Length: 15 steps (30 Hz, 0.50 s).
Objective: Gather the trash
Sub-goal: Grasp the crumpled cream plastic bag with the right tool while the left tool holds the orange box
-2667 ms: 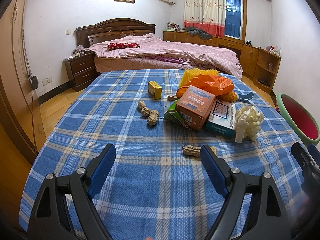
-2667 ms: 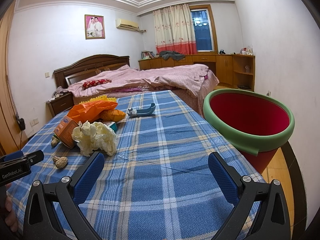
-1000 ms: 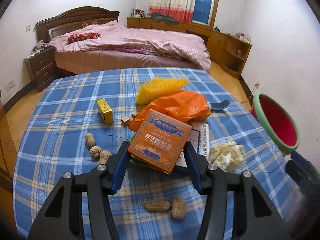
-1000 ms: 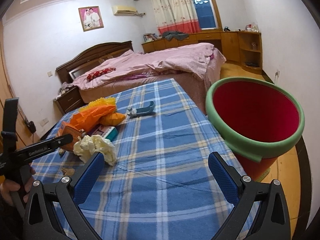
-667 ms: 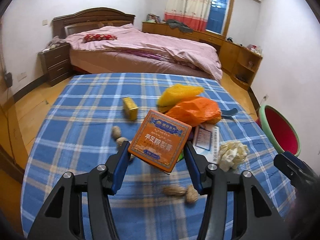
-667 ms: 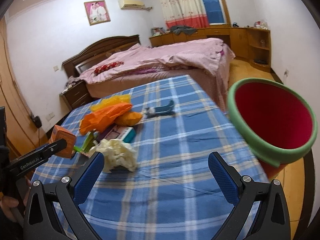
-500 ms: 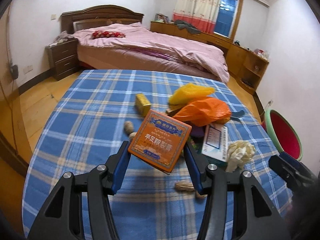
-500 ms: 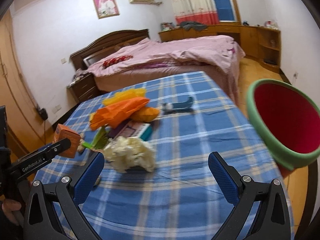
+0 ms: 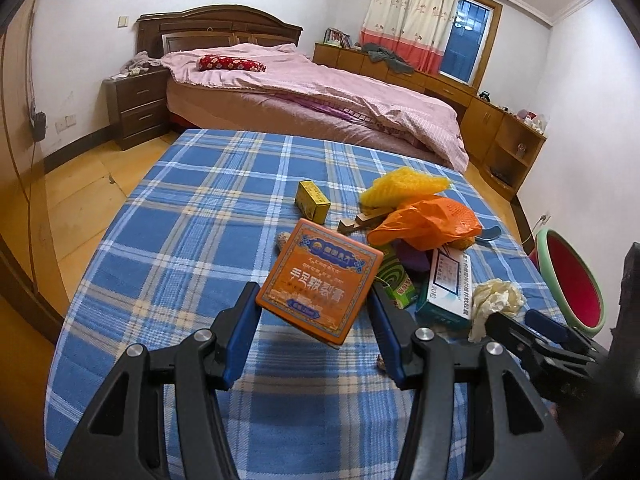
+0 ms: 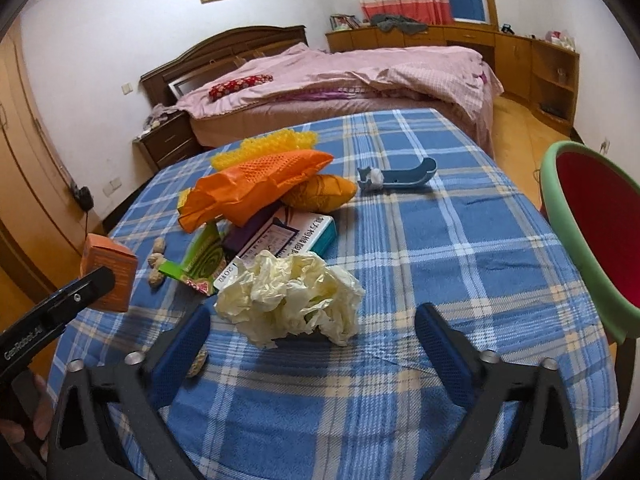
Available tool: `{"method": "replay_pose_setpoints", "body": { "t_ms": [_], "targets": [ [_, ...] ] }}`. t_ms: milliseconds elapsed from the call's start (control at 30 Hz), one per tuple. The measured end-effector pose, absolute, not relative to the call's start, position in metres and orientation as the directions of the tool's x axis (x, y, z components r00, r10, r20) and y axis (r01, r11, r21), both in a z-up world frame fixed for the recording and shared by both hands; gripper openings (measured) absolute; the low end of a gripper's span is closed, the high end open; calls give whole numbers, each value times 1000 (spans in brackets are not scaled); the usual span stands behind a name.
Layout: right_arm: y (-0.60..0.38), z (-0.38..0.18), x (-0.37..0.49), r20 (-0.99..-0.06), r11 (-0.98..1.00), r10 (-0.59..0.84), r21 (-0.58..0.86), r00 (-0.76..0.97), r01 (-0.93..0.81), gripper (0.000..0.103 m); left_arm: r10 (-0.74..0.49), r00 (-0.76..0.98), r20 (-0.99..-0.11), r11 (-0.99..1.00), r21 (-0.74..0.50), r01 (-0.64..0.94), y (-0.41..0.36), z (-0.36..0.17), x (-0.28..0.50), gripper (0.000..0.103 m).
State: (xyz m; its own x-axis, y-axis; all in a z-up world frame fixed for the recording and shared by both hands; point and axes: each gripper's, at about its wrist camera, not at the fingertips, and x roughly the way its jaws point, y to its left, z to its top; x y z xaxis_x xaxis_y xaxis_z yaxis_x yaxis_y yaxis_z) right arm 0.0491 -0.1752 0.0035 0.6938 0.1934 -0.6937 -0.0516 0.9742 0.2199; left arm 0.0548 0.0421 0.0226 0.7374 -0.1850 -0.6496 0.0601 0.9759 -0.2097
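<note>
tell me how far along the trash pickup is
Early. Nothing shows inside the red bin, though its bottom is out of view. In hand: the left gripper holds the orange box lifted off the table. The right gripper is open just short of the crumpled paper. Left: the orange bag, white-and-teal box, green packet, small yellow box and peanuts.

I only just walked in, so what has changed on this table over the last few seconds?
The left gripper closed on the orange box and lifted it off the pile. The right gripper, still open, moved in toward the crumpled paper. The orange bag, peanuts and red bin stayed put.
</note>
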Motion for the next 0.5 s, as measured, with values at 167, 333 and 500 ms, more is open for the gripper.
{"method": "replay_pose_setpoints", "body": {
  "t_ms": [167, 333, 500],
  "targets": [
    [-176, -3, 51, -714, 971, 205, 232, 670, -50, 41, -193, 739, -646, 975, -213, 69, 38, 24, 52, 55],
    [-178, -6, 48, -718, 972, 206, 228, 664, -56, 16, -198, 740, -643, 974, -215, 74, 37, 27, 51, 55],
    [-184, -1, 42, -705, 969, 218, 241, 675, -61, 9, -200, 746, -634, 974, -211, 82, 33, 33, 47, 55]
  ]
}}
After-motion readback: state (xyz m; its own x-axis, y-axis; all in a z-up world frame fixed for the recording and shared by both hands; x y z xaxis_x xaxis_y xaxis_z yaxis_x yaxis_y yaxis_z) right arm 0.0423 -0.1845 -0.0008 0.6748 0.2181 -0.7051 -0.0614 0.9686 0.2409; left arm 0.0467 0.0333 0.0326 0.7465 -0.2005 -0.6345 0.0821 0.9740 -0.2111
